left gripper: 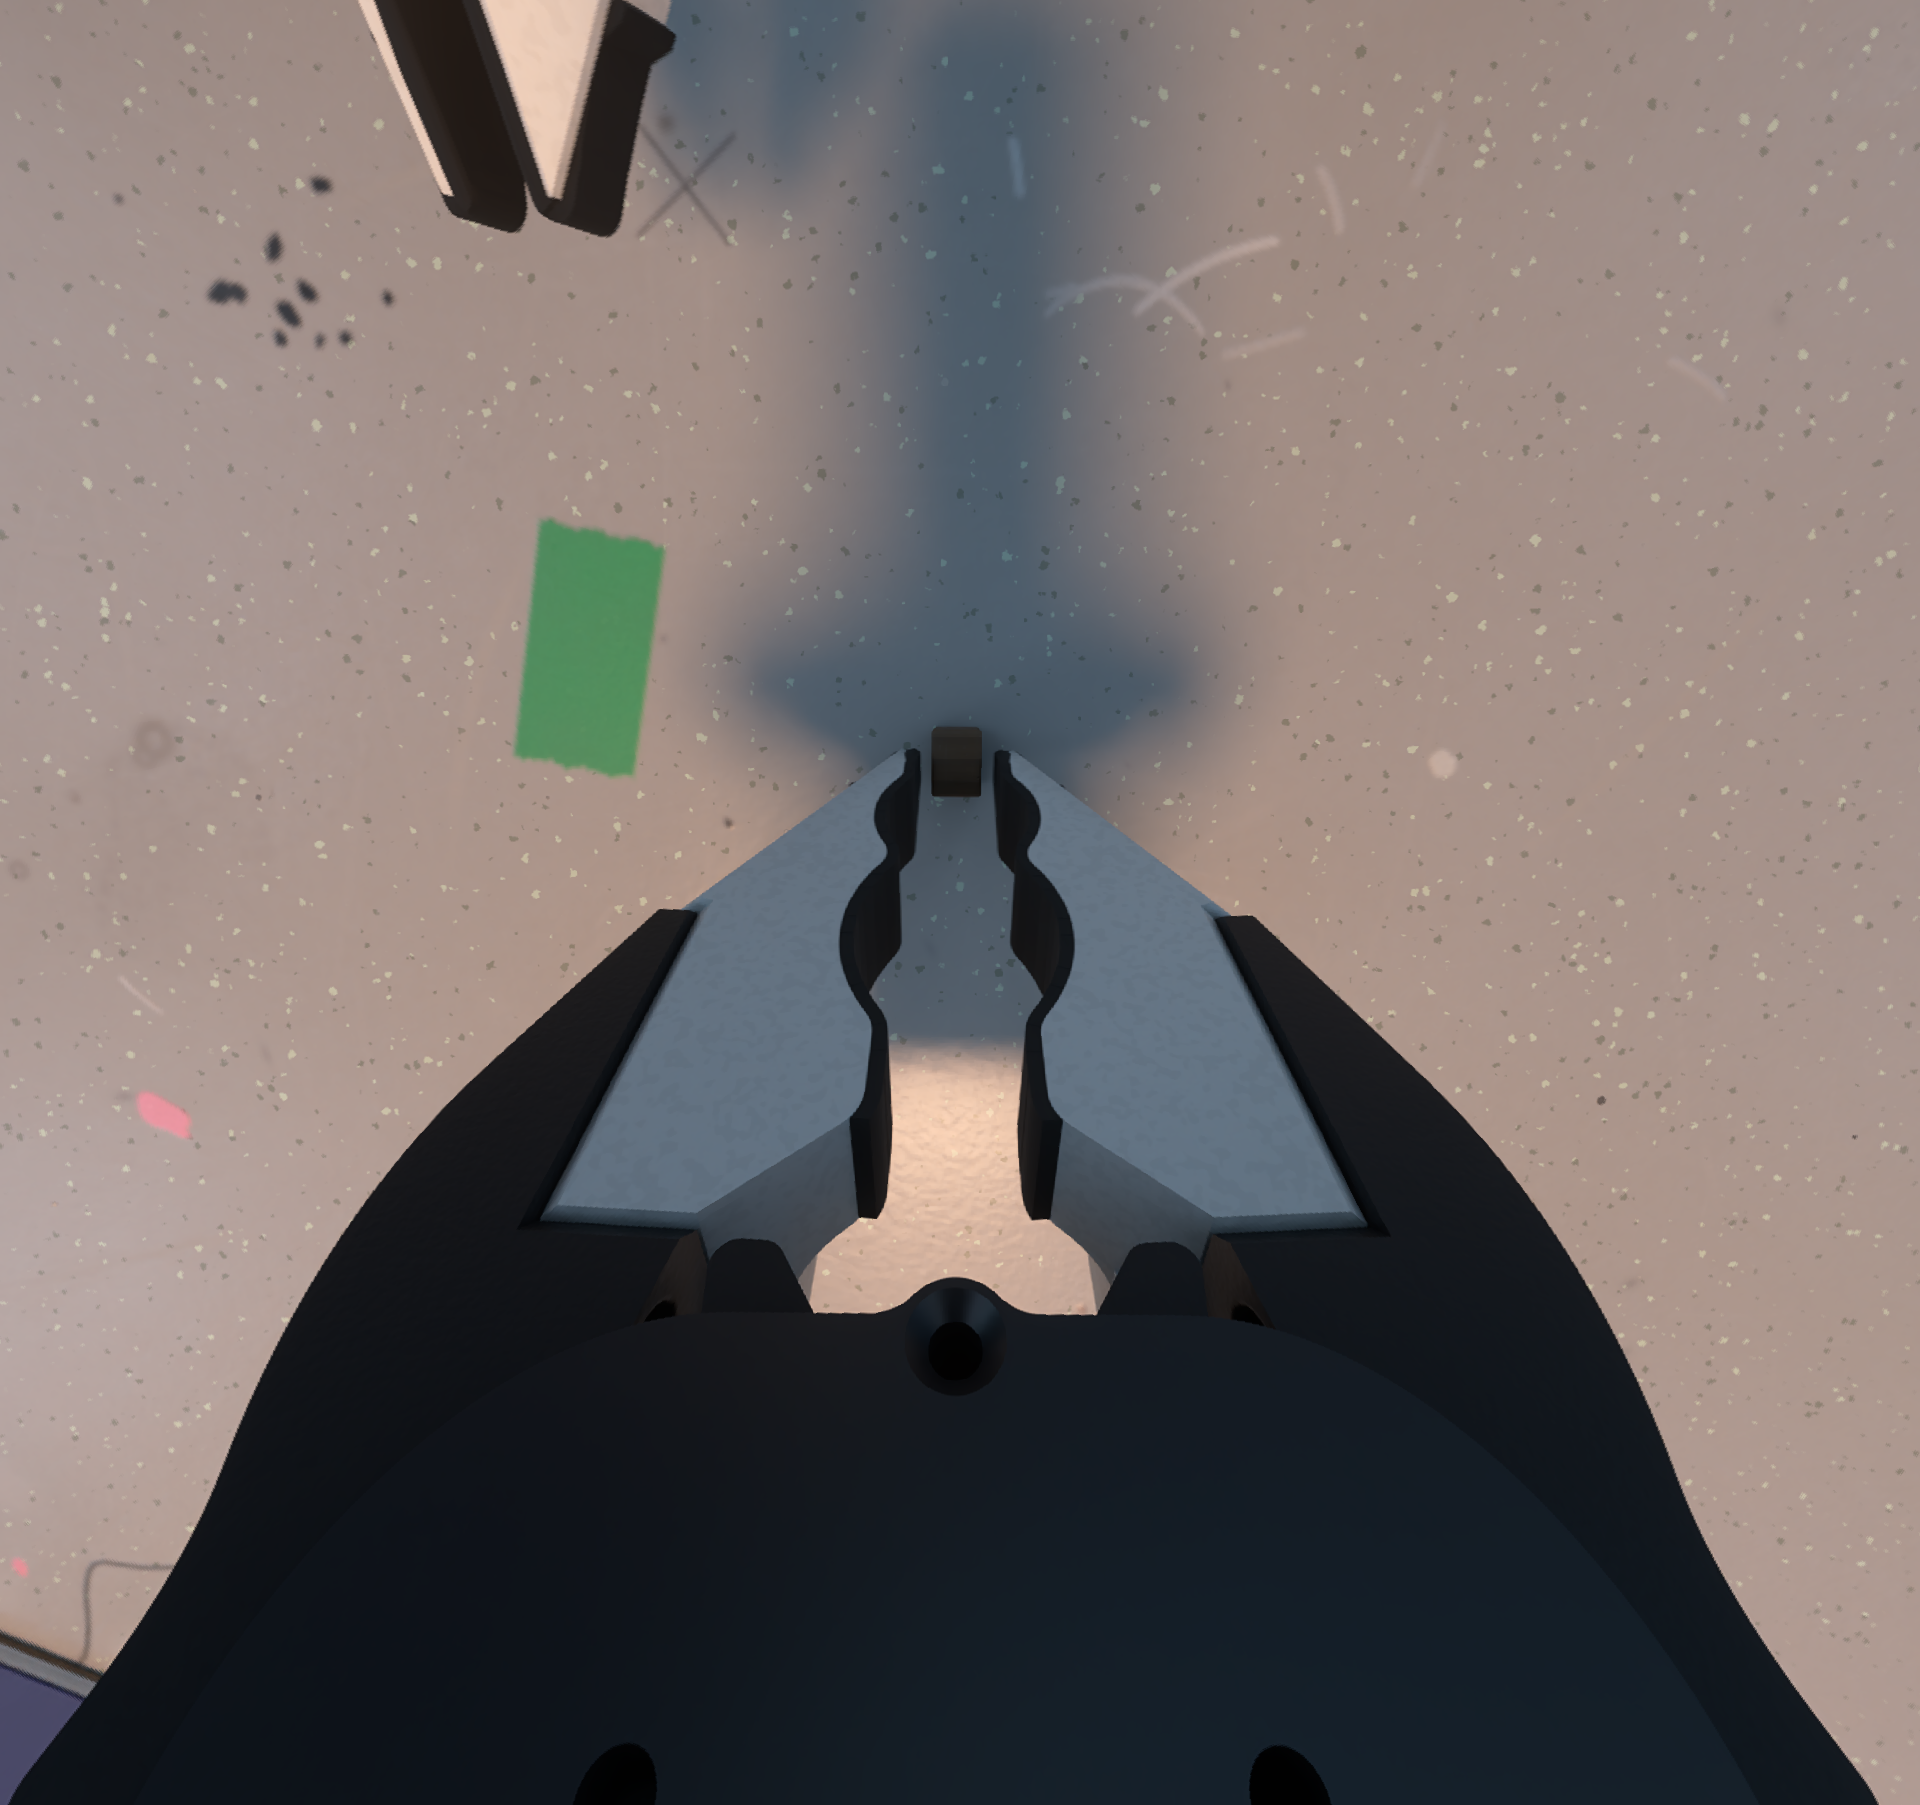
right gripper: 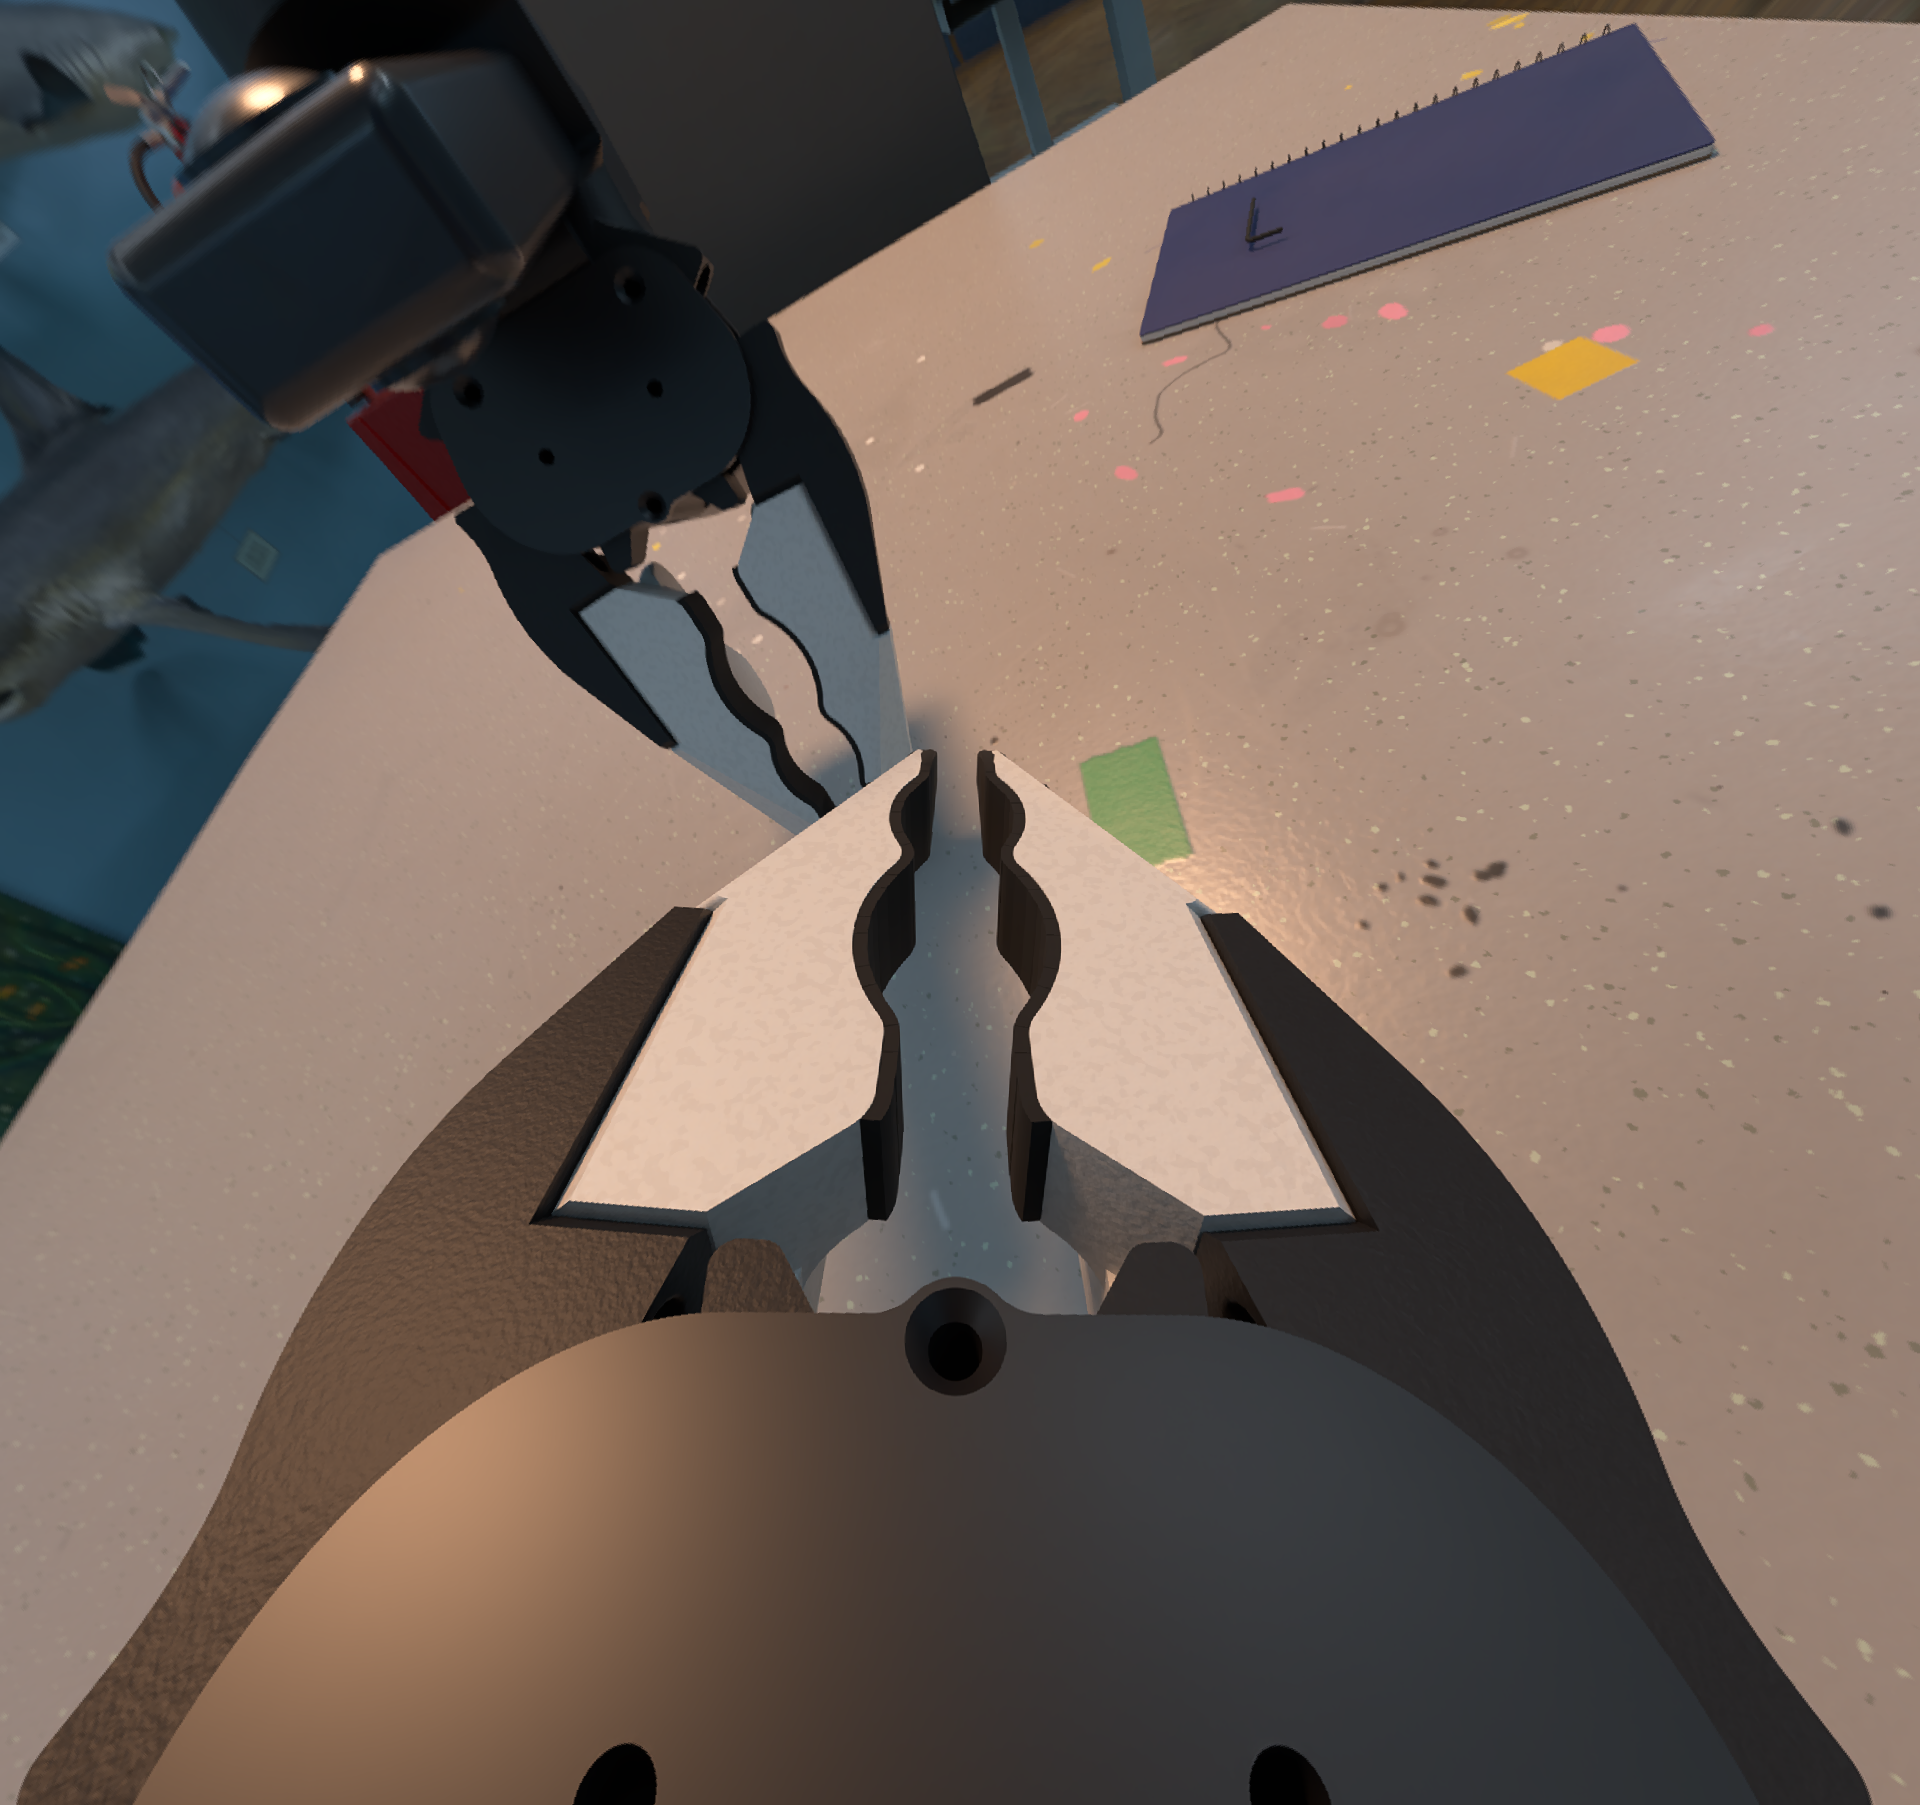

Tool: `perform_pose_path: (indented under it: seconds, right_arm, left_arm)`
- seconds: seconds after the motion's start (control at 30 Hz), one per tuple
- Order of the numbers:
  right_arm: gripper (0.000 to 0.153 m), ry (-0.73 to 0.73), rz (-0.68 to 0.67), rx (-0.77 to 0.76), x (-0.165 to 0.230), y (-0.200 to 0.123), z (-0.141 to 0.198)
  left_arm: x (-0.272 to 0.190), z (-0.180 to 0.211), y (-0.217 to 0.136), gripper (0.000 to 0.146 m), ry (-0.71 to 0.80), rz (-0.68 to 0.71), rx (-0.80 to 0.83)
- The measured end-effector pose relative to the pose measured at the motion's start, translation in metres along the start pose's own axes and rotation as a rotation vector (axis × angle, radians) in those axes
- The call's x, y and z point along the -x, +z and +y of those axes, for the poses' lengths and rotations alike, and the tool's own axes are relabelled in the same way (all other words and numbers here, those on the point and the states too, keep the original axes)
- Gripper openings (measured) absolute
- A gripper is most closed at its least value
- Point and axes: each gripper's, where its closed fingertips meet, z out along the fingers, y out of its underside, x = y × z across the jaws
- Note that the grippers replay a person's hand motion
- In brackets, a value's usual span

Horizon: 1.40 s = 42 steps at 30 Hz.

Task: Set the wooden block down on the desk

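Observation:
A small dark block point(left gripper: 956, 763) sits on the speckled beige desk point(left gripper: 1455, 612), in shadow between the tips of my left gripper point(left gripper: 957, 768). A thin strip of light shows on each side of the block, so the fingers point(left gripper: 904, 779) stand slightly apart from it. My left gripper points steeply down, its tips at the desk. It also shows in the right wrist view point(right gripper: 857, 779). My right gripper point(right gripper: 956, 768) is empty with its fingers nearly together, low over the desk point(right gripper: 1455, 716) beside the left one. It also shows in the left wrist view point(left gripper: 530, 212). The block is hidden in the right wrist view.
A green tape patch point(left gripper: 589, 649) lies on the desk beside the grippers and also shows in the right wrist view point(right gripper: 1135, 799). A purple spiral notebook point(right gripper: 1434, 186) lies far off, near a yellow patch point(right gripper: 1571, 366). The desk's left edge point(right gripper: 208, 872) drops away to the floor.

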Motion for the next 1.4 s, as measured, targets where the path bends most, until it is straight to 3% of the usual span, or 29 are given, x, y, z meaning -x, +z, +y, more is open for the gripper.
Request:
perform_pose_path:
  seconds: [0.2,0.37,0.57,0.7,0.87,1.23,1.4]
  right_arm:
    - [0.008,-0.071,0.010,0.063,0.003,0.002,0.010]
    - [0.009,-0.147,-0.004,0.149,0.010,0.013,0.023]
    - [0.013,-0.437,-0.040,0.348,0.034,0.037,0.048]
    - [0.024,-0.540,-0.044,0.450,0.037,0.047,0.066]
    - [0.049,-0.623,-0.036,0.502,0.037,0.048,0.074]
    - [0.047,-0.622,0.002,0.515,0.034,0.044,0.070]
    - [0.044,-0.592,0.039,0.461,0.032,0.043,0.060]
  left_arm:
    - [-0.002,0.002,-0.005,0.033,-0.011,0.001,-0.029]
    - [-0.004,0.003,-0.010,0.036,-0.051,0.039,-0.093]
    - [-0.005,0.001,-0.003,0.036,-0.053,0.064,-0.082]
    - [-0.006,0.000,-0.003,0.043,-0.073,0.095,-0.088]
    - [-0.011,-0.002,-0.005,0.054,-0.111,0.161,-0.108]
    - [-0.006,-0.005,-0.008,0.071,-0.176,0.196,-0.188]
    - [0.006,0.014,-0.047,0.076,-0.307,0.077,-0.332]
